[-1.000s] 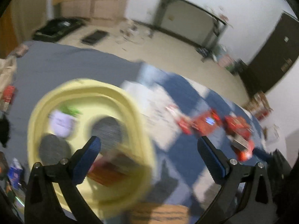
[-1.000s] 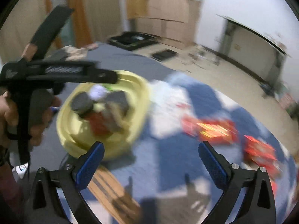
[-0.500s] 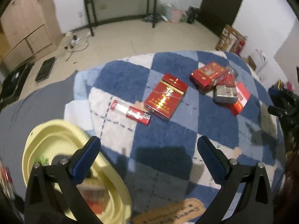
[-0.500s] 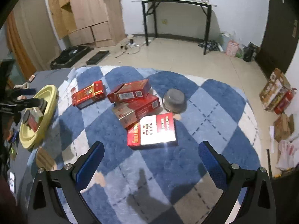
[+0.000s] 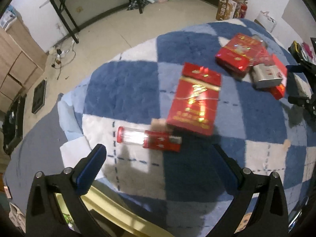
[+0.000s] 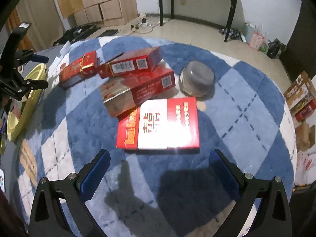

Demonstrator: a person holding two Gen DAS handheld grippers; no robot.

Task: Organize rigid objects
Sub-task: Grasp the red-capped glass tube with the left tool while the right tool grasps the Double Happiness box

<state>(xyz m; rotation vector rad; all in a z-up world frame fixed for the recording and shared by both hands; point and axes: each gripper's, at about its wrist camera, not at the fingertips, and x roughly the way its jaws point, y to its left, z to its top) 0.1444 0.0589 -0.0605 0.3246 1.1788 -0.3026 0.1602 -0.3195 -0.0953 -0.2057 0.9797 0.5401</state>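
Both hand-held grippers (image 5: pixel 161 164) (image 6: pixel 158 167) hang spread apart, empty, above the rug (image 6: pixel 246 102). Red boxes (image 6: pixel 158 123) lie heaped mid-rug; gripping a lower box could topple those leaning on it.

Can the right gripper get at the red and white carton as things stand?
Probably yes. The right gripper is open and empty, and the red and white carton lies flat on the blue checked rug right ahead of its fingers. Its near edge is unobstructed; only its far corner touches the stacked red cartons.

both wrists angled down, sharing rug (image 5: pixel 126 90)
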